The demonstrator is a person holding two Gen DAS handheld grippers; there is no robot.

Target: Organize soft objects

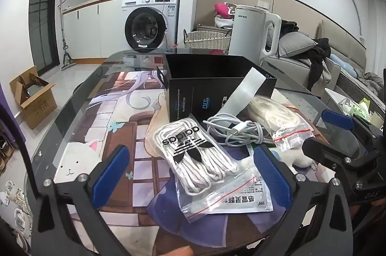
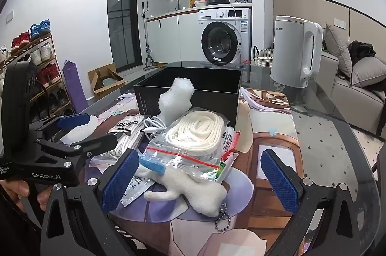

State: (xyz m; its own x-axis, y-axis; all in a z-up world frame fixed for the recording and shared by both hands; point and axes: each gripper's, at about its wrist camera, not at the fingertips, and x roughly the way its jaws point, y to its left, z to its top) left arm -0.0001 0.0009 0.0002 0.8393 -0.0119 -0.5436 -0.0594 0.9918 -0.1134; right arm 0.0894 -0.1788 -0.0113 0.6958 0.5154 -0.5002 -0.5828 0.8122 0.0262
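Both grippers hover over the glass table (image 1: 79, 96), tilted down, jaws spread as wide as they go, nothing between the pads.

Left gripper (image 1: 190, 174): a bag of white laces (image 1: 193, 154) with a black logo lies straight ahead between its open fingers, not touched. A flat white sachet (image 1: 241, 198) sits under the near end of that bag, just inside the right-hand finger. Beyond the laces, a coiled white cable (image 1: 236, 130). Further ahead, an open black box (image 1: 217, 84) with a strip of white foam (image 1: 243, 91) leaning out of it. Ahead and to the right, a zip bag of cream rope (image 1: 275, 116) lies against the box.

Right gripper (image 2: 200, 178): a white plush toy (image 2: 193, 193) on a ball chain (image 2: 223, 217) lies between its open fingers, closer to the left one; no contact. The cream rope bag (image 2: 193, 137) overlaps the far end of the toy, just ahead. The black box (image 2: 193, 84) is further ahead, foam (image 2: 176, 96) standing at its near wall. The logo laces (image 2: 125, 132) and cable (image 2: 152, 125) are ahead to the left.

The left gripper shows in the right wrist view at the left side (image 2: 79, 130), beside the pile. A white kettle (image 2: 296, 53) stands well ahead to the right, on the table's far edge.
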